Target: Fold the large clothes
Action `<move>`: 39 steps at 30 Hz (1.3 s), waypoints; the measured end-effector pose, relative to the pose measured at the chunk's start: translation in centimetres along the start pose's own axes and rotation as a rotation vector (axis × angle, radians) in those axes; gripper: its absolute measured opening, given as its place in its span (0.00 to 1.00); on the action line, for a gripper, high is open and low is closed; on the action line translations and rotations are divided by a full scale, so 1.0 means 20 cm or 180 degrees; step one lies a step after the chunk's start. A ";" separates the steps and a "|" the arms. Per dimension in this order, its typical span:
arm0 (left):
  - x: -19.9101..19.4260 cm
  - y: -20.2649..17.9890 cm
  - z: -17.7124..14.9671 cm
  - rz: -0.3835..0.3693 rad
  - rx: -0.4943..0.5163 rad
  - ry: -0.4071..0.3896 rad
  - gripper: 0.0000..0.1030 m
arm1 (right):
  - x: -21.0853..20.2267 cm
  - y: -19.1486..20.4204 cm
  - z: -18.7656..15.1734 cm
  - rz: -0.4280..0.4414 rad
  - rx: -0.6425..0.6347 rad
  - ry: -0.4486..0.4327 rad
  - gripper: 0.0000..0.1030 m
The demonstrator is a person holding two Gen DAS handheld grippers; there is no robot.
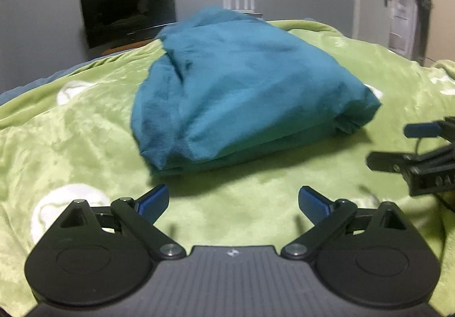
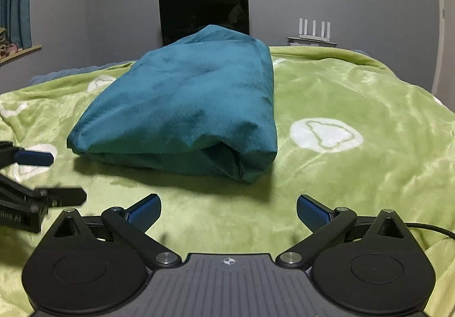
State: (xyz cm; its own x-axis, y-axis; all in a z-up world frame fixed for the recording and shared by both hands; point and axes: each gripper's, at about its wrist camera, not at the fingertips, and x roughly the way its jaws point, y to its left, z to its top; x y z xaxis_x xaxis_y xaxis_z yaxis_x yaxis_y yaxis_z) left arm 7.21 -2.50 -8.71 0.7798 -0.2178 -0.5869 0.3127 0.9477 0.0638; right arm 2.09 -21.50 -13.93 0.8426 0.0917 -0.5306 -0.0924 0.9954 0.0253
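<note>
A teal garment (image 1: pixel 244 95) lies folded into a thick bundle on the green blanket (image 1: pixel 85 129). It also shows in the right wrist view (image 2: pixel 184 106), with a rolled end toward me. My left gripper (image 1: pixel 233 203) is open and empty, a short way in front of the bundle. My right gripper (image 2: pixel 229 210) is open and empty, also just short of the bundle. The right gripper's fingers (image 1: pixel 421 129) show at the right edge of the left wrist view, and the left gripper's fingers (image 2: pixel 34 157) show at the left edge of the right wrist view.
The green blanket (image 2: pixel 355 95) with white patches covers a bed. Behind it stand a dark monitor (image 2: pixel 204 15) and a white router (image 2: pixel 314 29) against a grey wall. A door (image 1: pixel 398 4) is at the far right. A cable (image 2: pixel 432 228) runs by my right gripper.
</note>
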 end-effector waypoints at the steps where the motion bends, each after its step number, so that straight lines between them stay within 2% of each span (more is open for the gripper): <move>1: 0.00 0.00 0.00 0.0022 -0.0019 -0.0005 0.95 | -0.01 0.00 -0.01 0.0003 -0.0026 -0.0013 1.00; 9: -0.01 -0.01 0.00 0.0034 -0.0018 -0.0074 0.95 | -0.02 0.02 -0.02 -0.0011 -0.0131 -0.0065 1.00; 39: 0.00 0.00 0.00 0.0055 -0.0026 -0.0033 0.95 | -0.02 0.01 -0.03 -0.0021 -0.0149 -0.0052 1.00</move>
State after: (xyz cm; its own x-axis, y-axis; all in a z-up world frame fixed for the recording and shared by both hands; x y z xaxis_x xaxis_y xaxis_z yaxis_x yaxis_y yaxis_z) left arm 7.25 -2.59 -8.71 0.7906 -0.2035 -0.5775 0.2945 0.9533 0.0672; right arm 1.40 -21.32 -14.16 0.8518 0.0860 -0.5168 -0.1113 0.9936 -0.0180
